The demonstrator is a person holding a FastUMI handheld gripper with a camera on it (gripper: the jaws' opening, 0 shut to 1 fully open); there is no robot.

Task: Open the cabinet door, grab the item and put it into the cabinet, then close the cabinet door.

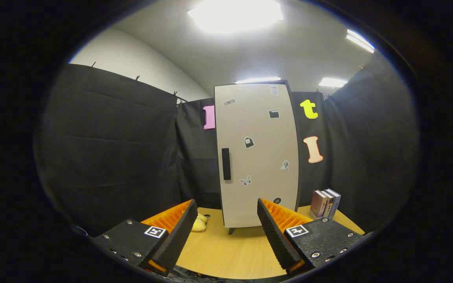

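In the gripper view, the gripper is hovering above a light wooden tabletop, its two fingers standing wide apart with nothing between them but bare table. Beyond the fingers, a tall cabinet with a pale beige door is standing upright on short dark legs toward the back of the table, directly ahead of the gap between the fingers. The door is sitting shut, flush with the cabinet's dark frame. A black vertical bar handle is sitting near the door's left edge, about halfway up. Several small stickers are dotting the door's face, among them a butterfly shape just right of the handle's lower end.

A small pale yellow soft item is lying on the table just left of the cabinet's foot, partly hidden behind the tip of the left finger; its exact shape is hard to make out. On the other side, near the cabinet's lower right corner, a short row of upright books is standing on the table, beyond the right finger and apart from it.

Black cloth is hanging around the table as the booth's wall, and bright ceiling lights are glowing overhead.
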